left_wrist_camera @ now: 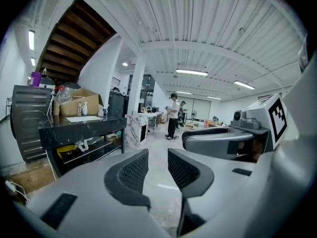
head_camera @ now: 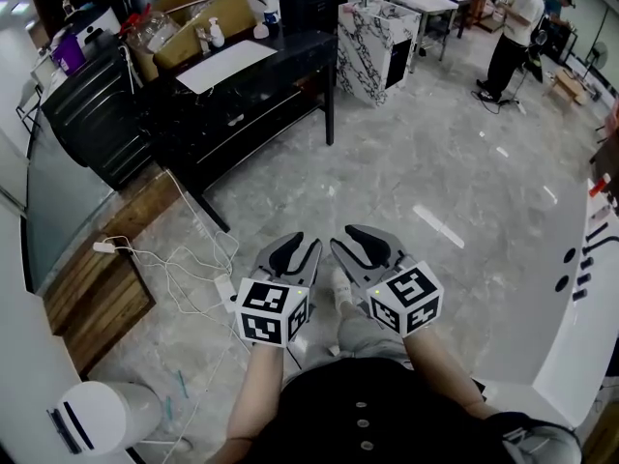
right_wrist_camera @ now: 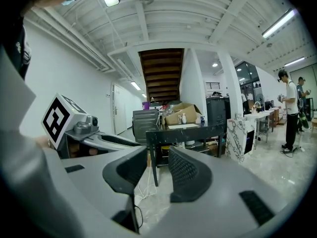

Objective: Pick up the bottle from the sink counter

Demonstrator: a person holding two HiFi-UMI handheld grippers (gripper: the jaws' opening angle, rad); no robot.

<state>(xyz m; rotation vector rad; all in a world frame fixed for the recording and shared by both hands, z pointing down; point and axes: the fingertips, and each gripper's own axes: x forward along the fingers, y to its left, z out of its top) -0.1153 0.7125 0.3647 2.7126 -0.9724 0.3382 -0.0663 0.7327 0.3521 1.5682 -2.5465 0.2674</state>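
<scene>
Bottles (head_camera: 215, 33) on the black table (head_camera: 295, 48) and items (head_camera: 389, 10) on the sink unit (head_camera: 368, 51) were too small to identify. The right edge cropped the white counter (head_camera: 571, 356); the top edge, a standing person (head_camera: 513, 37).

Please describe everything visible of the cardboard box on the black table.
The cardboard box is plain brown, with its top flaps standing open. It sits upright on the black table, toward the end by the grey cabinet. A small white bottle stands just before its front wall and crumpled clear plastic lies beside it. Its contents cannot be seen.
</scene>
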